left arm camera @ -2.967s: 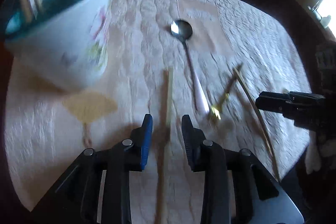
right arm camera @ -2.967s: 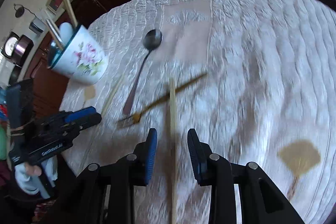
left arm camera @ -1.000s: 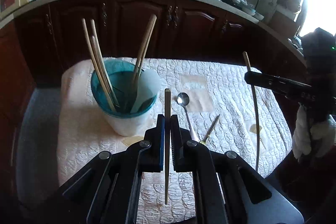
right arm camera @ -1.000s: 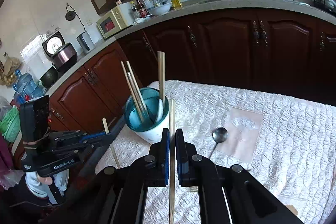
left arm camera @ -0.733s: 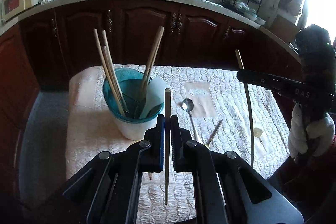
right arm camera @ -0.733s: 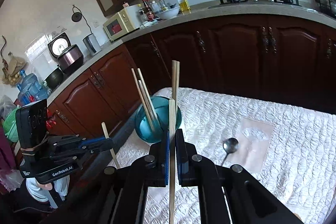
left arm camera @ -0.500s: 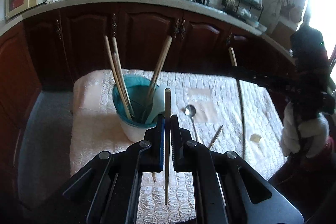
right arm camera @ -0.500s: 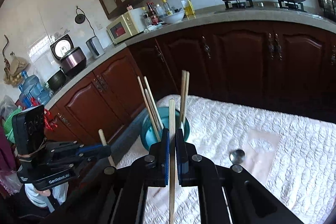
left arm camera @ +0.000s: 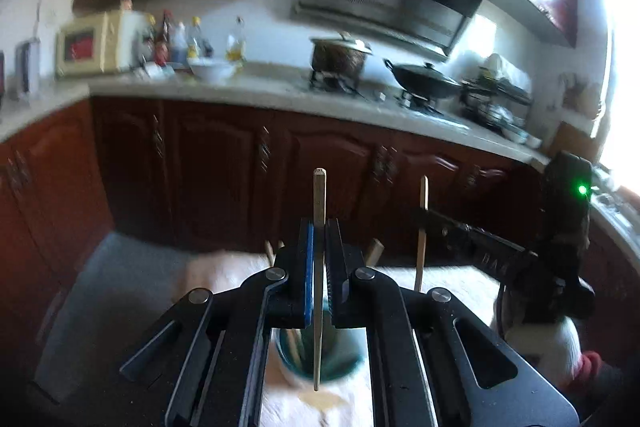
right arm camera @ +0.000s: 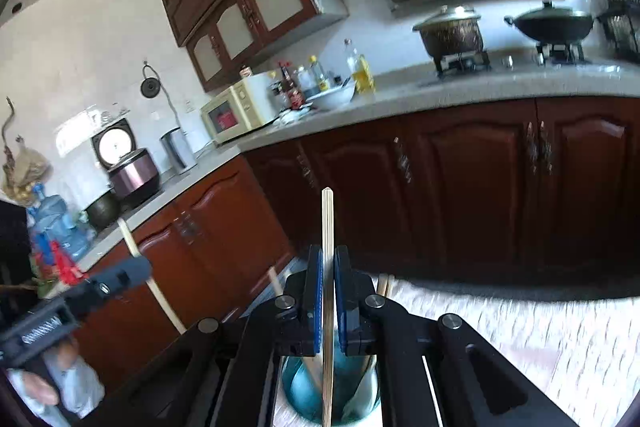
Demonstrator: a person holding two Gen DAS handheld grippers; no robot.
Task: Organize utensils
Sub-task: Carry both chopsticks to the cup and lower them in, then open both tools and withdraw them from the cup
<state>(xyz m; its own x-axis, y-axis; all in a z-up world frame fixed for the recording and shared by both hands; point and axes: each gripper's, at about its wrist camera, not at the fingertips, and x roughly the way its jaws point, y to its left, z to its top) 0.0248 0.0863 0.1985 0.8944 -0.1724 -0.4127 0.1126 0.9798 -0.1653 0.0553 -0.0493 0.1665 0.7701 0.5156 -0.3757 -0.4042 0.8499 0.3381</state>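
My left gripper is shut on a wooden chopstick held upright; its lower end hangs over the teal-lined cup below the jaws. My right gripper is shut on another chopstick, also upright, its lower end over the same cup. Chopsticks standing in the cup poke up behind the fingers. The right gripper with its chopstick shows in the left wrist view; the left gripper shows in the right wrist view.
The cup stands on a white quilted tablecloth. Dark wood cabinets and a counter with pots lie behind. The spoon and fork are out of view.
Both grippers picked chopsticks off the cloth, lifted them upright and moved in over the cup. Both views have tilted up, so the table has dropped to the bottom of view.
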